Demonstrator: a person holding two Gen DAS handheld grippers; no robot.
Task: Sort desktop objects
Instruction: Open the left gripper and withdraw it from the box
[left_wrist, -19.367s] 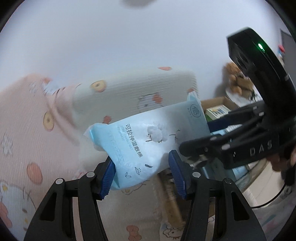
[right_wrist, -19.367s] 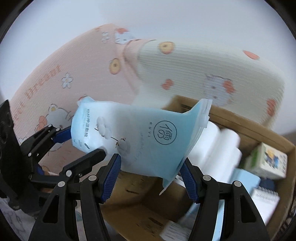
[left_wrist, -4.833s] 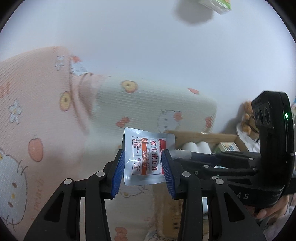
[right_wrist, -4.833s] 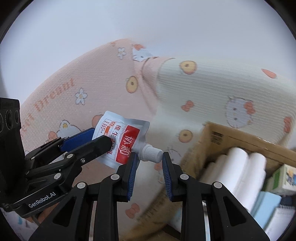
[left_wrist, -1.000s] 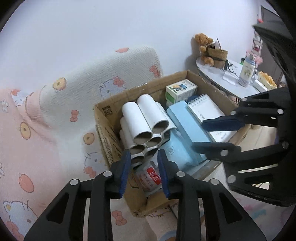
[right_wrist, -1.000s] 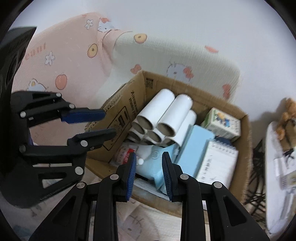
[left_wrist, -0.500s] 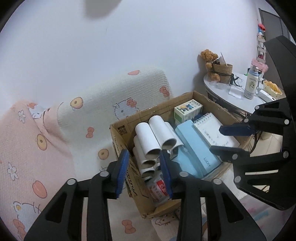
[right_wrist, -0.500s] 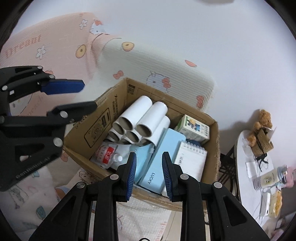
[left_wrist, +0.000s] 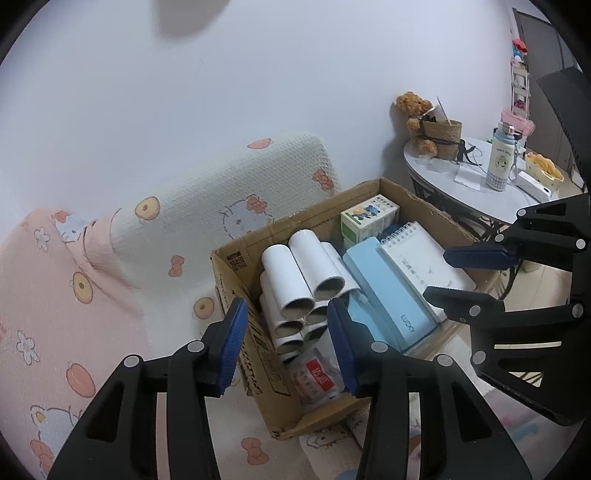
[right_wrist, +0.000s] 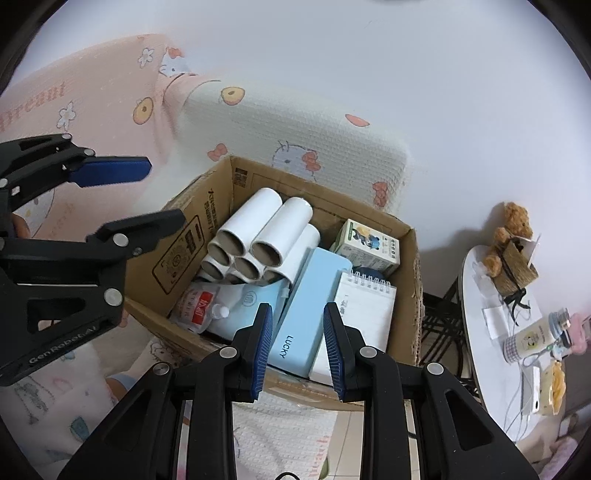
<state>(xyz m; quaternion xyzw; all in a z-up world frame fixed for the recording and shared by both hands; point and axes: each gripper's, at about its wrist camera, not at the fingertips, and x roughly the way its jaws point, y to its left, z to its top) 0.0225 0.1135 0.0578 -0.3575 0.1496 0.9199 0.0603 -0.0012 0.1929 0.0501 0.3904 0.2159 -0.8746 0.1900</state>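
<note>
A cardboard box (left_wrist: 266, 373) (right_wrist: 192, 236) sits on the bed and holds white rolls (left_wrist: 306, 273) (right_wrist: 255, 236), a red-and-white spouted pouch (left_wrist: 317, 376) (right_wrist: 201, 306), a light blue pack (right_wrist: 255, 306), a blue LUCKY case (left_wrist: 388, 295) (right_wrist: 310, 310), a spiral notebook (left_wrist: 424, 262) (right_wrist: 365, 302) and a small printed carton (left_wrist: 369, 218) (right_wrist: 373, 247). My left gripper (left_wrist: 284, 339) (right_wrist: 147, 192) is open and empty above the box's near left. My right gripper (right_wrist: 297, 350) (left_wrist: 447, 273) is open and empty above the box's near edge.
A cream Hello Kitty pillow (left_wrist: 221, 199) (right_wrist: 295, 125) and pink bedding (left_wrist: 44, 295) (right_wrist: 92, 103) lie behind and left of the box. A white round side table (left_wrist: 472, 184) (right_wrist: 491, 354) with a teddy bear, basket and bottle stands to the right. A white wall is behind.
Earlier each gripper held the spouted pouch; it now lies in the box. In the last second both grippers have drawn back and up from the box, and the left jaws have opened wider.
</note>
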